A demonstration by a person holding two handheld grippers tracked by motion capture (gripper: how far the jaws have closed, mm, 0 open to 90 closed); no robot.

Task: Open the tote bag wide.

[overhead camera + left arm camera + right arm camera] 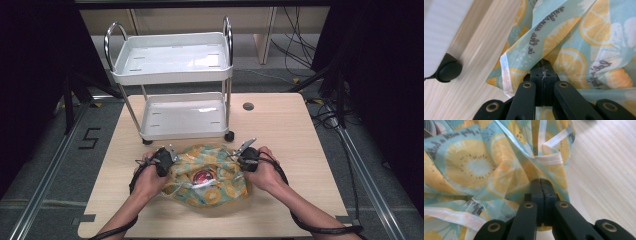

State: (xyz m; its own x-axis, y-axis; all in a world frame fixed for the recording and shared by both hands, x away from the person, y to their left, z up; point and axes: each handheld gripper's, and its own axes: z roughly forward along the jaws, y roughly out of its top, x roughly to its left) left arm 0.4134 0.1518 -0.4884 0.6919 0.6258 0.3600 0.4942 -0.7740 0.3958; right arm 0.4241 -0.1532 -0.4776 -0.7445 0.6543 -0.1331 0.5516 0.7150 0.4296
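One crumpled cloth bag of thin pale-blue fabric printed with orange and lemon slices point(212, 177) lay on the near middle of the light wooden bench point(295, 150), just in front of the white two-tier metal trolley point(175, 80) that stood on the bench's far side. Its mouth gaped upward in the high view, showing a round red thing point(203, 176) inside that was too small to make out. White ribbon-like hems and straps point(552, 158) ran along the fabric's edges, and lines of dark script were printed across it.

You held the bag at both ends. Your left claw point(165, 161) was pinched tight on the fabric at the bag's left edge; in the left gripper view its two black jaws met with a fold of the printed cloth point(564, 50) caught between their tips. Your right claw point(247, 159) was clamped the same way on the bag's right edge, and the right gripper view showed its jaws pressed together on the cloth point(499, 177) just below a stitched white hem.

Beyond your left claw, one black caster of the trolley point(448, 70) rested on the bench, near the bag's corner but apart from it. Your forearms came in from the near edge, each trailing a black cable point(325, 230).
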